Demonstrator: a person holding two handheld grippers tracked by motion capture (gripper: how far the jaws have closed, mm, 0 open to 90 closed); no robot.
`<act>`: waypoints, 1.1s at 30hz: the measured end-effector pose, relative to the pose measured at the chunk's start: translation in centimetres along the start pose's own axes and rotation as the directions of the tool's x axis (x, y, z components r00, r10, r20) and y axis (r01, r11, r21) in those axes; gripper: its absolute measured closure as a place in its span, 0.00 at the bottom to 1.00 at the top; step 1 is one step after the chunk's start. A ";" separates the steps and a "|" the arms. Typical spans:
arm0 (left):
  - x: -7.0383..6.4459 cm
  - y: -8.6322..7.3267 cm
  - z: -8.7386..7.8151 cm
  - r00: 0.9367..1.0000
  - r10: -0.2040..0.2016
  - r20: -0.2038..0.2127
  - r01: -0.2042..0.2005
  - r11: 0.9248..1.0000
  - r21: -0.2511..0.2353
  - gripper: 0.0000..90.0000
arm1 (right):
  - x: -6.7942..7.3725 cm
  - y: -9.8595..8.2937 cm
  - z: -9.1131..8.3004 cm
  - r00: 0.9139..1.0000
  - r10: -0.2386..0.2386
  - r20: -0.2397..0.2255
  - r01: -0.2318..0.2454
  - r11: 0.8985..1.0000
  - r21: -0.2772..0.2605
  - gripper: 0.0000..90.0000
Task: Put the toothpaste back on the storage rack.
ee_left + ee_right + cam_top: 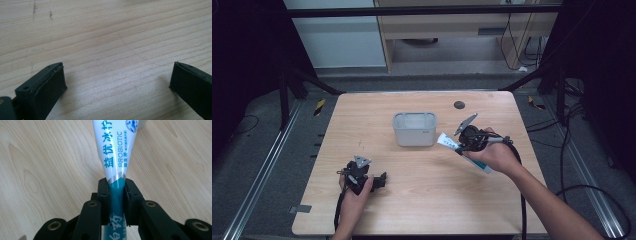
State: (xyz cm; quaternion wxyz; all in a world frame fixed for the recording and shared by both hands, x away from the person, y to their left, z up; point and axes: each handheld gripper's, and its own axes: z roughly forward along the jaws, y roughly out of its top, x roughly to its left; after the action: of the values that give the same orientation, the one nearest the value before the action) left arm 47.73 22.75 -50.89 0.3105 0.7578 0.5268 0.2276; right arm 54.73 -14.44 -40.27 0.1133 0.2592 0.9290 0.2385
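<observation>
A white and teal toothpaste tube (117, 157) is pinched tight between the 2 black jaws of the right hand-held gripper (117, 195). The jaws squeeze the tube where the white part meets the teal part. The word PROBIOTIC is printed on the white part. In the high view the toothpaste tube (447, 141) is held above the right side of the wooden bench (422, 200), and its white end points at a small grey tub (414, 129) that sits near the middle. The tub is just beside the tube's end. The person's right hand (494, 156) holds this hand-held gripper (463, 145). The left hand-held gripper (382, 180) is low over the near left part of the bench, well apart from the tub. Its 2 jaws are spread wide with nothing between them, and bare wood (112, 50) shows under them. A small dark round spot (459, 105) is on the far side of the bench.
</observation>
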 end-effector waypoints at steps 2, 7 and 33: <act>0.0 0.0 0.0 1.000 0.000 0.000 0.000 1.000 0.000 0.00 | 0.3 0.4 0.0 1.000 0.005 0.002 -0.005 1.000 -0.025 0.86; 0.0 0.0 0.0 1.000 0.000 0.000 0.000 1.000 0.000 0.00 | 1.1 1.4 0.0 1.000 0.007 0.001 -0.007 0.997 -0.079 0.86; 0.0 0.0 0.0 1.000 0.000 0.000 0.000 1.000 0.000 0.00 | 3.0 6.0 0.0 0.998 0.057 0.007 -0.053 0.960 -0.276 0.86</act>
State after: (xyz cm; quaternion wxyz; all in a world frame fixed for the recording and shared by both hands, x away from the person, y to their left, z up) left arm 47.72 22.75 -50.89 0.3104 0.7579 0.5268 0.2275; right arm 54.73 -8.31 -37.48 0.1485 0.2684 0.8783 0.3668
